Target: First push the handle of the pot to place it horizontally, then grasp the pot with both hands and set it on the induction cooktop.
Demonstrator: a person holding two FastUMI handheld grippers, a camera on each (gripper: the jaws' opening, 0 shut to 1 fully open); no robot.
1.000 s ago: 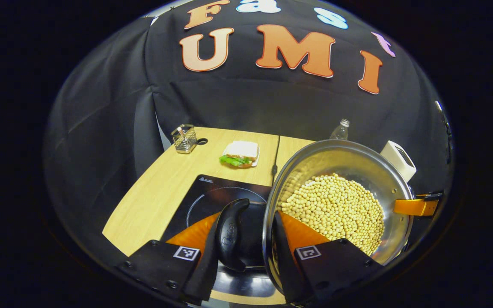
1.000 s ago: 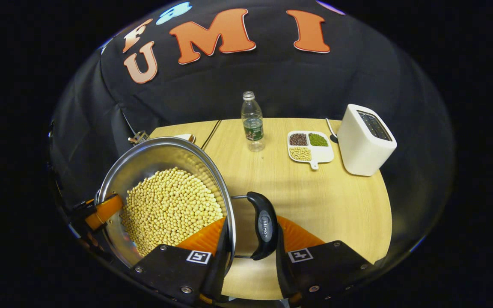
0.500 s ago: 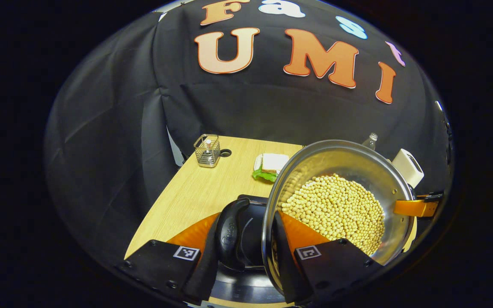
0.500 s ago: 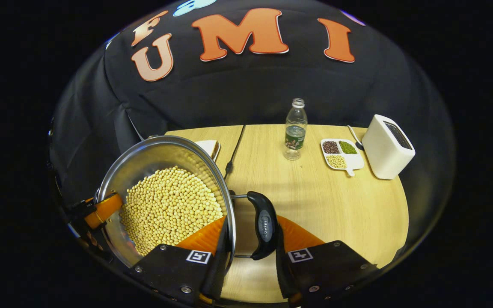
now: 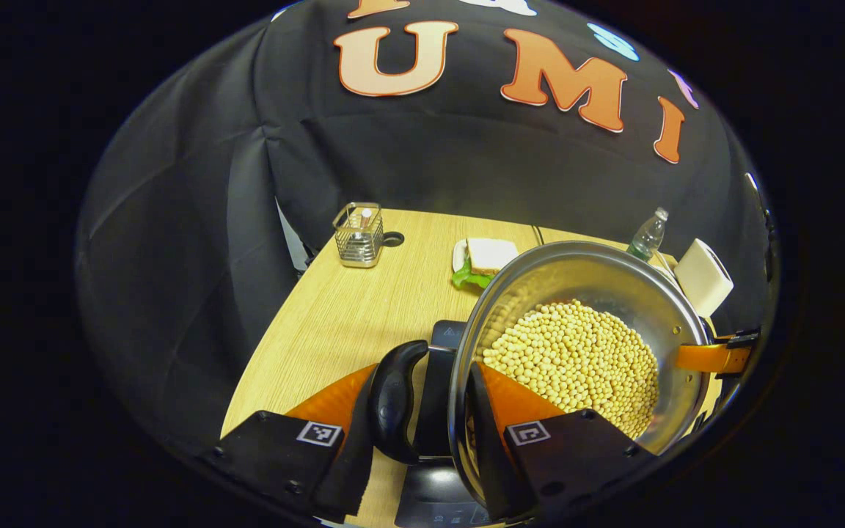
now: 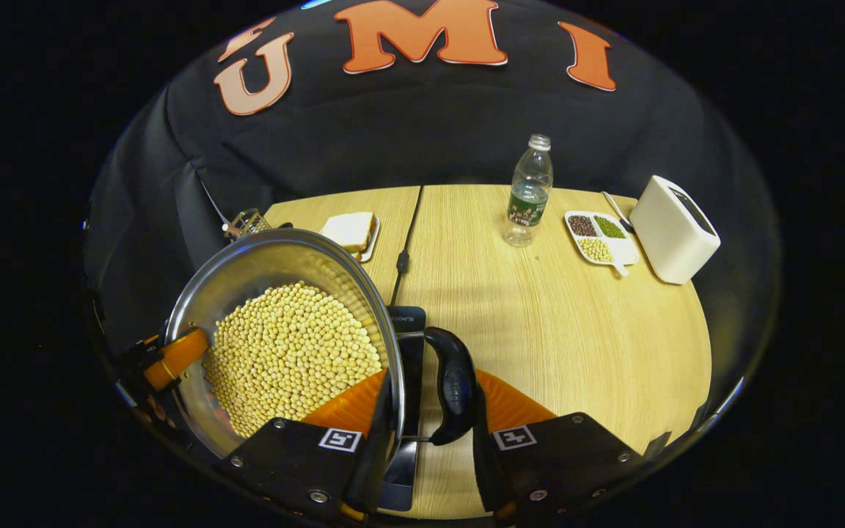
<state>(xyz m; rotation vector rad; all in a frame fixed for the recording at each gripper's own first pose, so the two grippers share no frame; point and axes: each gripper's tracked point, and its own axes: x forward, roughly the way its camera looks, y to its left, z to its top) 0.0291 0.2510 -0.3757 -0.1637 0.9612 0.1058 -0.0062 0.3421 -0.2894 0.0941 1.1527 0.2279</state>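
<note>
A steel pot [image 5: 584,271] full of yellow soybeans [image 5: 576,359] hangs between both grippers. My left gripper [image 5: 420,411] is shut on the pot's black side handle [image 5: 393,400], one finger outside the handle and the other inside the rim. On the opposite side, my right gripper [image 6: 430,411] is shut on the other black handle [image 6: 455,389] of the pot [image 6: 261,271] in the same way. The black induction cooktop [image 6: 411,345] lies under the pot, its edge showing by the left handle [image 5: 437,352]. Whether the pot touches it cannot be told.
On the wooden table [image 6: 562,330] stand a wire basket [image 5: 358,235], a sandwich on a plate [image 5: 485,257], a water bottle [image 6: 529,194], a divided dish of beans [image 6: 602,236] and a white toaster [image 6: 675,227]. A black cable [image 6: 404,249] runs back from the cooktop.
Both grippers have carried the pot to the left, so the cooktop now lies beneath it. The bottle, dish and toaster have slid to the right in the right gripper view. Both grips are unchanged.
</note>
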